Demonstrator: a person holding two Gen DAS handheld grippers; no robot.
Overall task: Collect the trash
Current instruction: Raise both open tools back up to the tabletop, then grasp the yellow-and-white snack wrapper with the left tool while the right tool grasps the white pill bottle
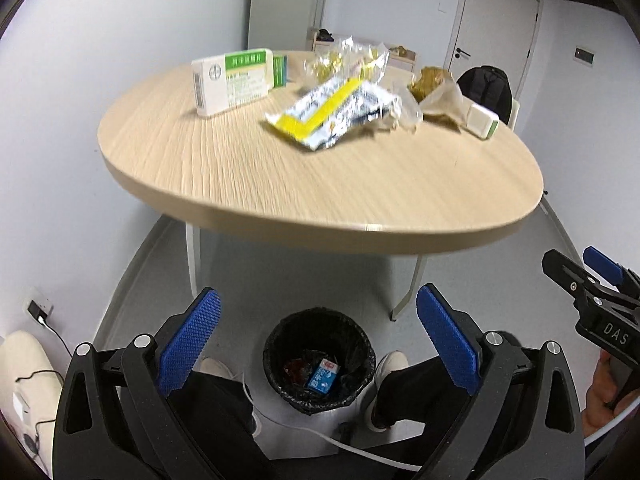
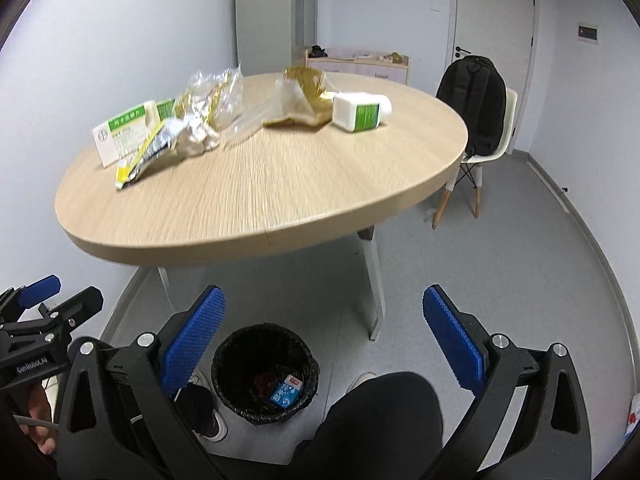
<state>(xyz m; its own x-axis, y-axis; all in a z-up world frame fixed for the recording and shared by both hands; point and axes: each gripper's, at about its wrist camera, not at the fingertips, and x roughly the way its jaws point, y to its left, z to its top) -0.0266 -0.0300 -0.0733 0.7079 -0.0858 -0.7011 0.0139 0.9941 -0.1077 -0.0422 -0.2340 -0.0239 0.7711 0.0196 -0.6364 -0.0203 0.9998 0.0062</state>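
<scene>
Two claws are in play, both with their blue pads spread wide and nothing between them: the left claw (image 1: 318, 320) and the right claw (image 2: 324, 316), each held low in front of the round wooden surface (image 1: 320, 184).

On that surface lies the trash:
- one large white-and-green medicine box (image 1: 232, 80) standing on its edge, with a smaller green-and-white box (image 1: 281, 69) just behind it;
- one flattened yellow-and-silver wrapper (image 1: 336, 110);
- one crumpled clear bag with yellowish contents (image 1: 348, 60);
- one brown packet in clear film (image 1: 434, 88);
- one white bottle with a green label (image 2: 360, 111) lying on its side.

On the floor between the person's two shoes stands one black-lined trash bin (image 1: 320, 360), holding a blue-and-white carton (image 1: 324, 376) and a dark red wrapper (image 1: 294, 368).

Only the right wrist view shows the whole white chair (image 2: 486, 148) with a black backpack (image 2: 472, 100) on it; in the left view just the backpack's top clears the rim. The left view alone shows a wall socket with a plugged-in cable (image 1: 40, 310).
</scene>
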